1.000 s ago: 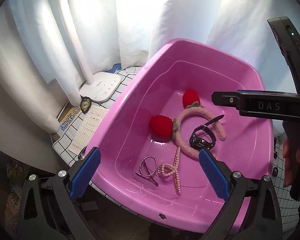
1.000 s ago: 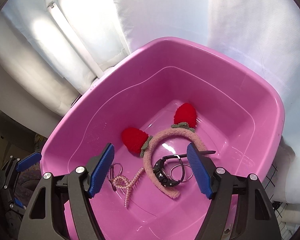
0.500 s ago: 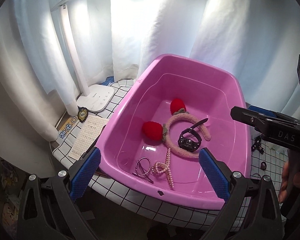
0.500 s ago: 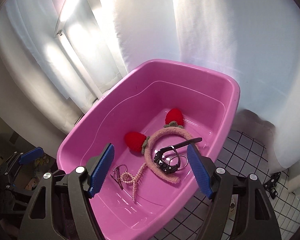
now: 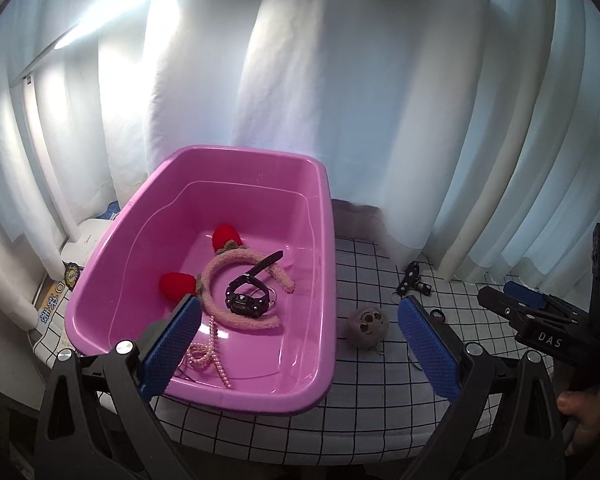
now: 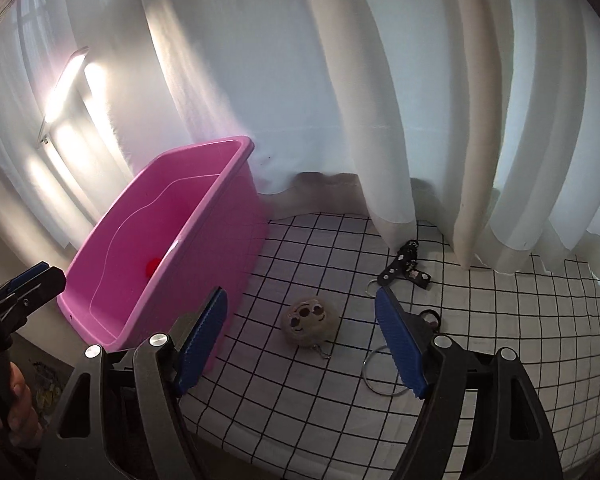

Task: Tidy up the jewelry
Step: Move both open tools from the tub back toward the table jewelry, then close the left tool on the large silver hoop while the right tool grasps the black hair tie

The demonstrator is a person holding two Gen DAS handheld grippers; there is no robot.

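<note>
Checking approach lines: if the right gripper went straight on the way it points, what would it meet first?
Probably the round plush keychain on the checked tablecloth; it lies between the open right gripper fingers' lines, though depth is unclear.

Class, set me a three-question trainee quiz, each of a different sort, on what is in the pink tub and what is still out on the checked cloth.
1. True or false: the black watch lies inside the pink tub.
2. Which lies on the checked cloth? A fuzzy headband; B round plush charm; C pearl string.
3. Fill in: the right gripper is open and holds ____.

Key: 1 true; 2 B; 3 nothing.
</note>
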